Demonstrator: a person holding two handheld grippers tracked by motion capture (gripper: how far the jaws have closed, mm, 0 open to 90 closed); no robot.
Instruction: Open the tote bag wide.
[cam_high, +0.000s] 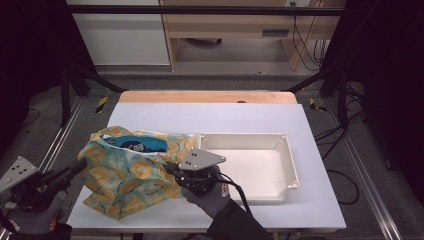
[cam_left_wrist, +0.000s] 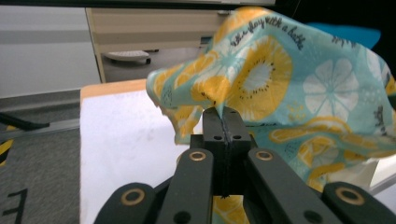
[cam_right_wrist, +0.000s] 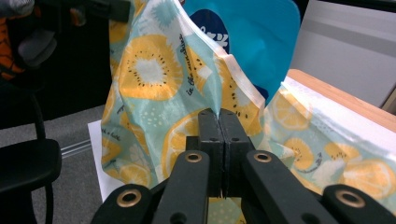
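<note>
On the table (cam_high: 320, 200), the white tray (cam_high: 292, 165) lies at 3 o'clock from the fruit-print bag (cam_high: 120, 175); the left gripper (cam_high: 82, 164) pinches its 9 o'clock edge; the right gripper (cam_high: 172, 170), nearer the tray, pinches its 3 o'clock edge; a blue packet (cam_high: 142, 144) sits inside.

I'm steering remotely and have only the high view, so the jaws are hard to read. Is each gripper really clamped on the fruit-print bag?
Observer: Yes. In the left gripper view the left gripper has its jaws shut on a fold of the bag.
Operator: And the right one?
Observer: The right gripper is shut on the bag's hemmed edge, just below the opening.
Operator: What's the blue thing inside?
Observer: A blue packet with a dark blue patch bearing white lettering; it stands up out of the bag's mouth.
</note>
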